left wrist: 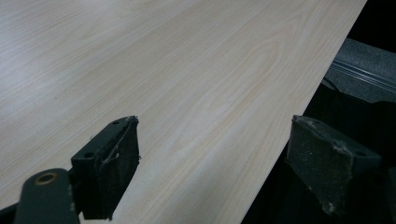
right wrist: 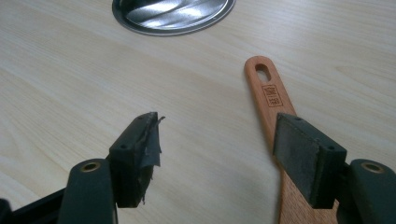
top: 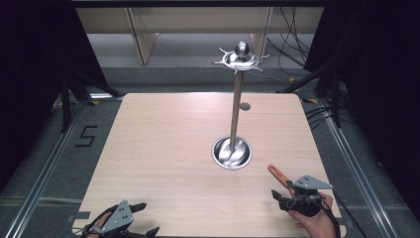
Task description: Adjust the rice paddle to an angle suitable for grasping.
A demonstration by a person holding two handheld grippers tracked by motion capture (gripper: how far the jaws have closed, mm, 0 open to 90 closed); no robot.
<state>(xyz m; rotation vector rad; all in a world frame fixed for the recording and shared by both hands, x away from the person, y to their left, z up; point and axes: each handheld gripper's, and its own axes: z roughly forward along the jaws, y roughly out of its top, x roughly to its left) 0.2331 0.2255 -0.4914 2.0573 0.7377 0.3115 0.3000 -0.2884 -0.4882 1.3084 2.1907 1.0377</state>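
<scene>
wooden handle beside an open right gripper, grasp not yet made

while the right gripper [right wrist: 217, 140] sits low over the near right part of the table [top: 163, 148], its jaws stand wide apart with nothing between them. the wooden handle [right wrist: 268, 95] lies flat on the table, running under the jaw that shows on the right of the right gripper view, not in the gap. closing from this pose would likely miss it, or catch only one edge and flick or spin it across the smooth top. a shallow pinch on a thin flat piece could also slip as it lifts.

the handle is orange-brown wood, flat and narrow, with a rounded end pierced by an oval hanging slot and a small stamped mark just below that. its far end points toward the metal stand [top: 234, 111], whose round shiny base [top: 232, 152] sits near the table's middle, apart from the handle. what the handle's near end carries is hidden under the gripper. the tall pole ends in a hooked top, and a careless lift toward it could knock the pole.

the left gripper [left wrist: 212, 161] is also wide open and holds nothing; it hovers at the near left edge of the table, one jaw over the wood and the other past the edge, well apart from the handle.
</scene>
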